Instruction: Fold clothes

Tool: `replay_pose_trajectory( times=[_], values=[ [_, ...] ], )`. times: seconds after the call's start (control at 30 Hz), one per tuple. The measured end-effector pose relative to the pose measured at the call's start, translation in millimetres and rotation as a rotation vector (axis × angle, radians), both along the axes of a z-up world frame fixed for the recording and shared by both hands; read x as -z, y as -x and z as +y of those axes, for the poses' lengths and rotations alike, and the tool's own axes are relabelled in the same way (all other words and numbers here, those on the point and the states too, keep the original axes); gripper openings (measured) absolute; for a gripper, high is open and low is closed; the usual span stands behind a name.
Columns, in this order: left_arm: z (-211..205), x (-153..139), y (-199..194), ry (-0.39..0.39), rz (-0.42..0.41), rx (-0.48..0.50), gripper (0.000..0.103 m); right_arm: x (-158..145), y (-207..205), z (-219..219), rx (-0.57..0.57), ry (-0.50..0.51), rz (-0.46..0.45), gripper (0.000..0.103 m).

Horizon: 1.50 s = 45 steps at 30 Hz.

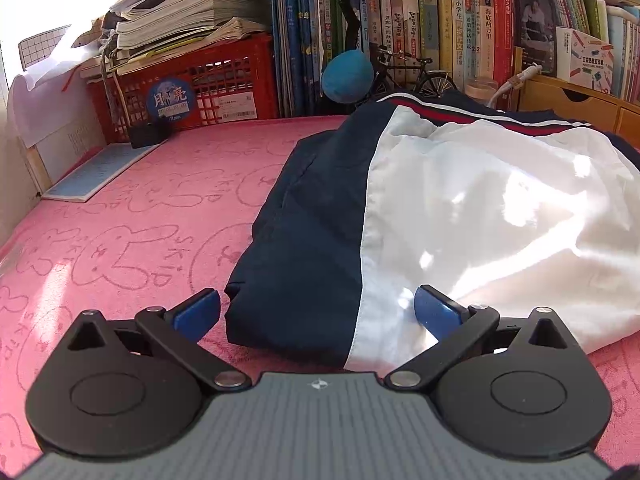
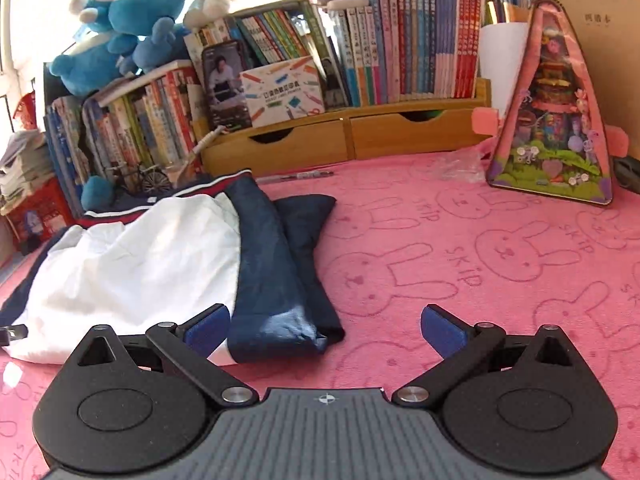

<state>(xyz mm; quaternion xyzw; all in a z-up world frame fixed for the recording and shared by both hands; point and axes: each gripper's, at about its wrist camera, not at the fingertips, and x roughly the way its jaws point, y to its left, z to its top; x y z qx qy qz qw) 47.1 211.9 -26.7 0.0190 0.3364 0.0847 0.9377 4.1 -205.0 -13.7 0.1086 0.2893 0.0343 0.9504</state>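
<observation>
Jacket (image 1: 460, 208) (navy/white, red stripe at far end) lies on the pink bunny-print tabletop (image 1: 132, 216), already gathered into a rough oblong bundle, navy sleeves tucked along both long sides. Long axis runs away from both tools toward the bookshelf (image 2: 360, 52). Left tool (image 1: 318, 312): jaws spread wide, holding nothing, straddling the jacket's near hem at the navy/white seam, one pad off the jacket's left edge, the other over the white panel. Right tool (image 2: 326, 326): also spread wide and empty, sitting at the jacket's near right corner (image 2: 280, 336), left pad over the hem, right pad over bare pink cloth. So both tools are at the near short edge, left one more centred on the fabric. Layout fits either a half-done fold (near hem to be carried toward the far striped end) or a finished bundle just released; can't settle which from this.
</observation>
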Motion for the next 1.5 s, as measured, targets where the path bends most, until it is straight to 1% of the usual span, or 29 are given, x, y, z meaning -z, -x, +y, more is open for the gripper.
replay_pose_trajectory(
  times=[0.1, 0.23, 0.3, 0.37, 0.4, 0.47, 0.5, 0.53, 0.6, 0.67, 0.8, 0.93, 1.0, 1.03, 1.1, 1.17, 1.27, 1.3, 1.33, 1.37, 1.47, 1.5],
  values=[
    [-1, 0, 1, -0.009, -0.002, -0.002, 0.103, -1, -15, 38, -0.097, -0.024, -0.009, 0.103],
    [-3, 0, 1, -0.023, -0.006, -0.003, 0.103, 0, -36, 103, -0.235, -0.029, -0.003, 0.103],
    [-3, 0, 2, -0.03, -0.008, -0.01, 0.103, 5, -51, 147, -0.31, 0.021, -0.005, 0.103],
    [-4, -1, 2, -0.041, -0.01, -0.022, 0.103, 13, -67, 190, -0.359, 0.12, 0.0, 0.103],
    [-4, -1, 3, -0.046, -0.011, -0.027, 0.103, 17, -73, 205, -0.362, 0.162, 0.003, 0.103],
    [-4, -1, 3, -0.054, -0.013, -0.033, 0.103, 24, -89, 223, -0.329, 0.211, 0.014, 0.103],
    [-4, -1, 3, -0.057, -0.013, -0.033, 0.103, 28, -100, 225, -0.316, 0.205, 0.025, 0.103],
    [-4, -1, 3, -0.059, -0.013, -0.032, 0.103, 28, -99, 219, -0.31, 0.2, 0.029, 0.103],
    [-3, -1, 2, -0.052, -0.012, -0.028, 0.103, 28, -92, 206, -0.302, 0.195, 0.03, 0.103],
    [-1, 0, 2, -0.039, -0.01, -0.031, 0.103, 27, -84, 193, -0.294, 0.19, 0.031, 0.1],
    [2, -1, 6, -0.026, -0.021, -0.046, 0.103, 26, -70, 166, -0.278, 0.18, 0.034, 0.102],
    [-1, -17, 12, 0.026, -0.043, 0.014, 0.103, 25, -55, 140, -0.263, 0.169, 0.036, 0.102],
    [-16, -34, 10, 0.049, -0.085, 0.079, 0.103, 26, -50, 129, -0.253, 0.16, 0.045, 0.102],
    [-28, -41, 7, 0.037, -0.103, 0.121, 0.103, 28, -51, 128, -0.251, 0.151, 0.05, 0.102],
    [-62, -49, -7, -0.03, -0.103, 0.217, 0.103, 31, -54, 129, -0.249, 0.134, 0.057, 0.103],
    [-99, -47, -26, -0.121, -0.061, 0.297, 0.103, 36, -56, 134, -0.259, 0.146, 0.055, 0.103],
    [-139, -24, -67, -0.241, 0.044, 0.358, 0.103, 42, -57, 140, -0.266, 0.188, 0.054, 0.103],
    [-145, -19, -84, -0.259, 0.075, 0.353, 0.103, 43, -57, 141, -0.266, 0.192, 0.057, 0.103],
    [-148, -14, -101, -0.269, 0.105, 0.339, 0.103, 43, -57, 141, -0.265, 0.194, 0.058, 0.103],
    [-146, -14, -120, -0.254, 0.123, 0.314, 0.103, 44, -57, 141, -0.264, 0.195, 0.058, 0.103],
    [-131, -20, -175, -0.174, 0.171, 0.206, 0.103, 45, -57, 138, -0.266, 0.184, 0.058, 0.103],
    [-124, -21, -188, -0.159, 0.179, 0.178, 0.103, 45, -58, 137, -0.267, 0.176, 0.057, 0.103]
  ],
)
